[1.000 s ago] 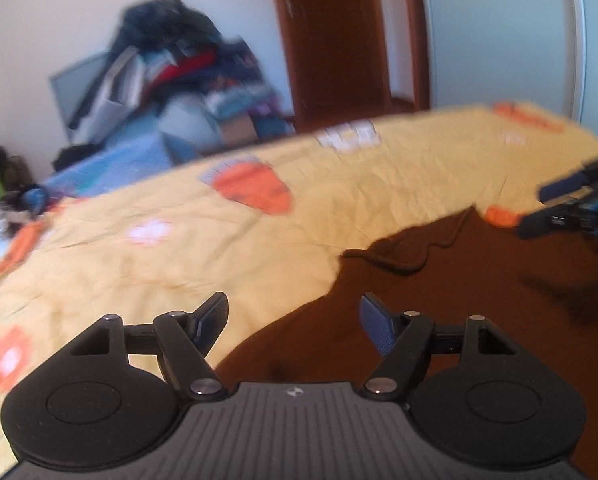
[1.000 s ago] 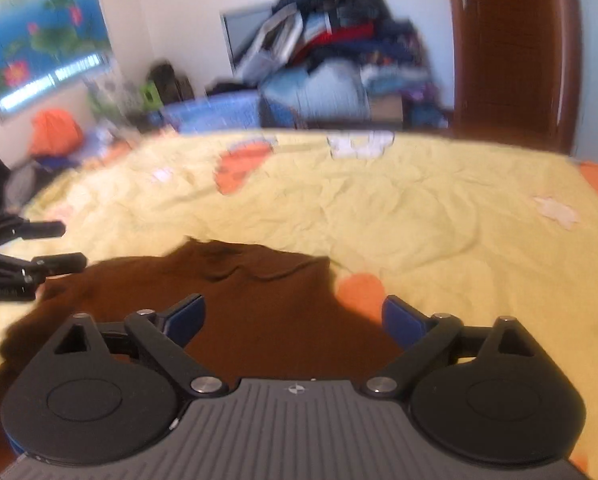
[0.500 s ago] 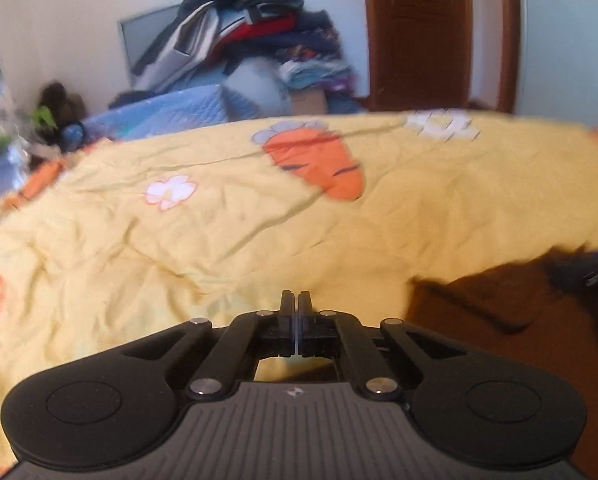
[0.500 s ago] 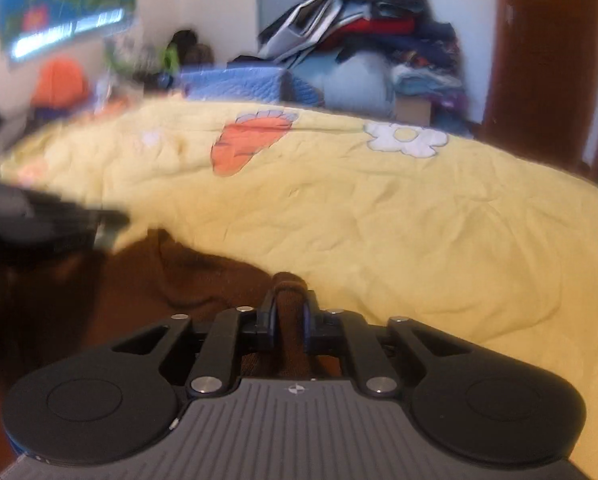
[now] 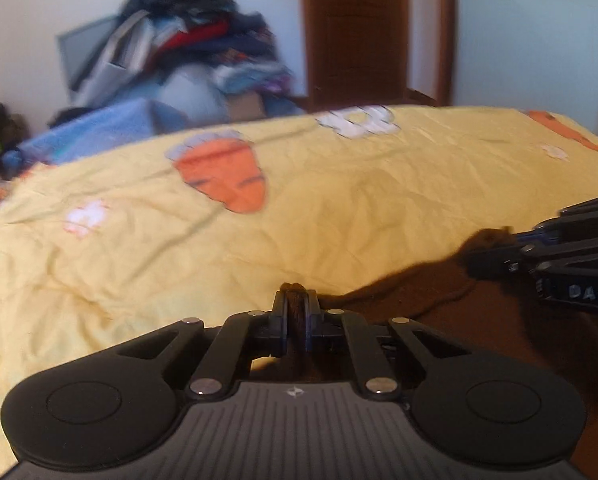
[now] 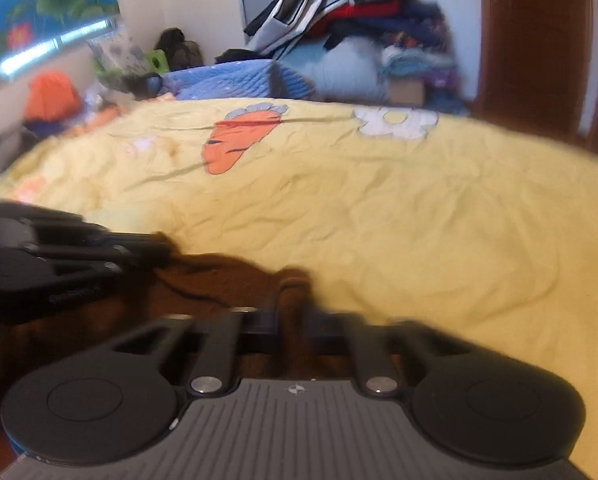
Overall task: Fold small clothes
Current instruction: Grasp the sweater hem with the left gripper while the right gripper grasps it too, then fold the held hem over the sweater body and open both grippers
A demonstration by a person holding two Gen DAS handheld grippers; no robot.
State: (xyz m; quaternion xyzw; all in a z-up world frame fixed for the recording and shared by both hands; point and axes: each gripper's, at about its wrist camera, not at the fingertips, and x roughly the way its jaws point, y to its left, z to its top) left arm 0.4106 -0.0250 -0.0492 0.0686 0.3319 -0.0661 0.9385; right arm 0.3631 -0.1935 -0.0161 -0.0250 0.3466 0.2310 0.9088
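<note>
A dark brown garment (image 5: pixel 479 320) lies crumpled on the yellow bed cover (image 5: pixel 339 220). In the left wrist view my left gripper (image 5: pixel 295 300) is shut on a pinch of its brown cloth at the garment's left edge. My right gripper (image 5: pixel 471 258) comes in from the right, clamped on another bunch of the same cloth. The right wrist view shows the right gripper (image 6: pixel 295 292) shut on a raised fold of the garment (image 6: pixel 219 280), with the left gripper (image 6: pixel 155 248) at the far left. Much of the garment is hidden under both tools.
The cover (image 6: pixel 379 220) has carrot and flower prints and stretches far ahead. Beyond the bed are a heap of clothes (image 5: pixel 191 40), a blue quilt (image 5: pixel 91 132), a wooden door (image 5: pixel 359 32), a poster (image 6: pixel 47 12) and an orange bag (image 6: pixel 51 96).
Both grippers went from wide open to shut. The right took brown cloth first; the left, shut with no cloth seen in it half a second ago, now shows brown cloth between its fingers and sits nearer the right gripper.
</note>
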